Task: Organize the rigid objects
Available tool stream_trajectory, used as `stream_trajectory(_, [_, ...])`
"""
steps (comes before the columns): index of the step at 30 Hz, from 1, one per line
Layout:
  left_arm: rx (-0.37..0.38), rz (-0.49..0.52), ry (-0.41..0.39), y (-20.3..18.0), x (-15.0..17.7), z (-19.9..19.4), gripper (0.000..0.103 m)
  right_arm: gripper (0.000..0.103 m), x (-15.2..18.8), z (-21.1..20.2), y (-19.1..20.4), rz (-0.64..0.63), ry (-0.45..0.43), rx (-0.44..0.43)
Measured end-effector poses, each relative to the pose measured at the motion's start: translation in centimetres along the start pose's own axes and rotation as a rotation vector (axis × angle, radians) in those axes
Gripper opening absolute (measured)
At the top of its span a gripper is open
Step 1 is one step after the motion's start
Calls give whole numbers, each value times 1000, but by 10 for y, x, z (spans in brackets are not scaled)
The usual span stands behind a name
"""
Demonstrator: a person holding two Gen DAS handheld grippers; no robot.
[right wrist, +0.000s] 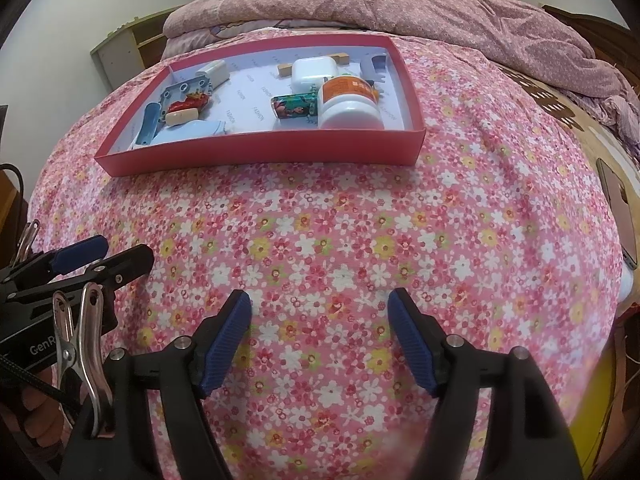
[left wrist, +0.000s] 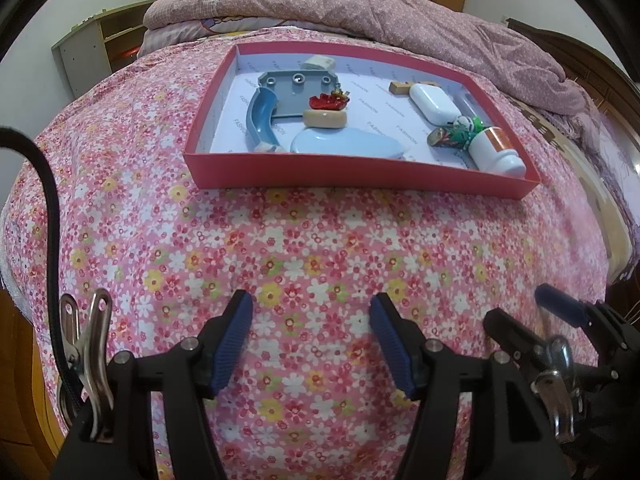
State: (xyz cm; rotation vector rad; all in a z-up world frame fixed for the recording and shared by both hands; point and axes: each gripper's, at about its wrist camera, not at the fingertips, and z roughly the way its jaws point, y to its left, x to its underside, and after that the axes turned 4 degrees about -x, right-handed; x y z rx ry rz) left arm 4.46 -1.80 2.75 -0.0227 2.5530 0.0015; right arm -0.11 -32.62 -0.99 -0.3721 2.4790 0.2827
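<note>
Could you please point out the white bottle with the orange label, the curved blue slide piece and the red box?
white bottle (right wrist: 349,109), right wrist view, white cap end.
curved blue slide piece (left wrist: 262,118), left wrist view, mid-curve.
red box (left wrist: 360,170), left wrist view, near wall.

The box (left wrist: 352,170) lies on the bed (left wrist: 312,248) — bottle (left wrist: 496,150) inside, right.

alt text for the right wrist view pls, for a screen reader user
A shallow red box holding small items, including a white bottle with an orange label and a white case, sits on a pink floral bedspread. The right gripper, jaws open and empty, is in the foreground.
</note>
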Motion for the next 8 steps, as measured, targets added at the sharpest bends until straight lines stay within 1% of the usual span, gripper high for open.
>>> stream_trajectory(8, [-3, -1, 5, 1, -1, 0, 65, 75, 0, 2, 1, -4, 0, 1])
